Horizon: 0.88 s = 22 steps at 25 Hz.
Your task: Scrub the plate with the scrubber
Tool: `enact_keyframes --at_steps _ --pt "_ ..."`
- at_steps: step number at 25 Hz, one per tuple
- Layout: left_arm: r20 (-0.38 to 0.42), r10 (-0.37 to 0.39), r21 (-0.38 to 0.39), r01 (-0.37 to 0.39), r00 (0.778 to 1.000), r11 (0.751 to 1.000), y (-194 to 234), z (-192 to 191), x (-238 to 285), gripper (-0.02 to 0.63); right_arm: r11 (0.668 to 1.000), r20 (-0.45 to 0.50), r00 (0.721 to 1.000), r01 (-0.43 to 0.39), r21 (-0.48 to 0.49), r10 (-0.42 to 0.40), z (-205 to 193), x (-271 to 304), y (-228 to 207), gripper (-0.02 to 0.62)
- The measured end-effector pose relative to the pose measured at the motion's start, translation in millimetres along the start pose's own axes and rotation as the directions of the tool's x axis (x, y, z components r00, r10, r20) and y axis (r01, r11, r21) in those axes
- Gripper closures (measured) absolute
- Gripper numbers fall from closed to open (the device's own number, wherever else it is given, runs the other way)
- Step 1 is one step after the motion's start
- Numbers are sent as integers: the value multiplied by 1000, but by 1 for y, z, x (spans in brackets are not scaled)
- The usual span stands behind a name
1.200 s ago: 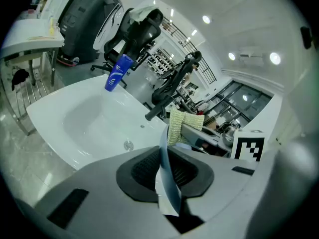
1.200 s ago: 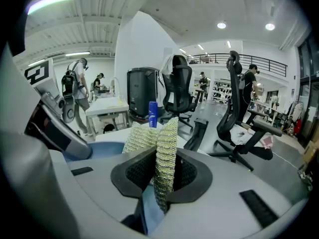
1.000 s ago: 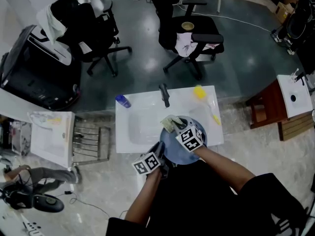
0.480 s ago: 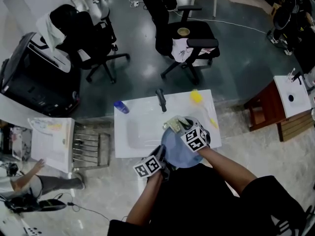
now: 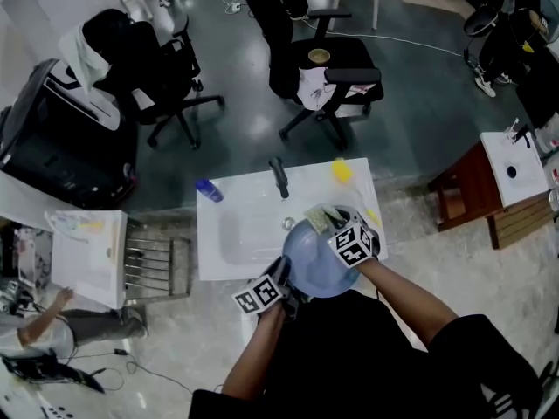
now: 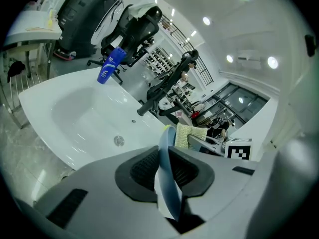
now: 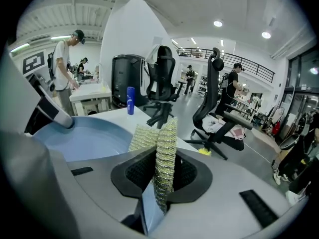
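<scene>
Nearest to us, our left gripper (image 6: 167, 169) has its two dark pads closed on the near rim of the blue plate (image 5: 314, 267), which shows edge-on between them in the left gripper view. The plate sits over the near right part of the white sink (image 5: 229, 225), its hollow face turned up toward us and its near edge reaching past the sink's front rim. Just beyond, our right gripper (image 7: 163, 176) has its jaws clamped on the folded yellow-green scrubber (image 5: 320, 216), which stands up between the pads and reaches out past them. In the head view the scrubber lies at the plate's far rim, on the side away from the left gripper; we cannot tell whether it presses on the surface. Behind the plate, the dark faucet (image 5: 278, 177) stands at the middle of the sink's back edge. A blue bottle (image 5: 208, 190) lies at the sink's far left corner and a yellow object (image 5: 341, 171) at its far right corner. To the left of the sink stands a metal rack (image 5: 157, 264), and to the right a wooden stool (image 5: 467, 195). Farther off, on the dark floor, are two black office chairs (image 5: 327, 68), well apart from the sink.
</scene>
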<state>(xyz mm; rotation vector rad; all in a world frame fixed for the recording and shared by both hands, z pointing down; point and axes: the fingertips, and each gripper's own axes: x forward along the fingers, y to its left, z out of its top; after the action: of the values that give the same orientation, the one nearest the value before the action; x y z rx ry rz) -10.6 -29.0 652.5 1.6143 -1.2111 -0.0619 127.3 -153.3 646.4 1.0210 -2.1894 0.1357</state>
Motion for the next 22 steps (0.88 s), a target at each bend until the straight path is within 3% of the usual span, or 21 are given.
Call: enact_keyframes --at_steps 22 --pt "26 9 -27 -9 1000 1000 4 12 9 549 999 -90 995 26 -34 -29 -49 -20 -29 535"
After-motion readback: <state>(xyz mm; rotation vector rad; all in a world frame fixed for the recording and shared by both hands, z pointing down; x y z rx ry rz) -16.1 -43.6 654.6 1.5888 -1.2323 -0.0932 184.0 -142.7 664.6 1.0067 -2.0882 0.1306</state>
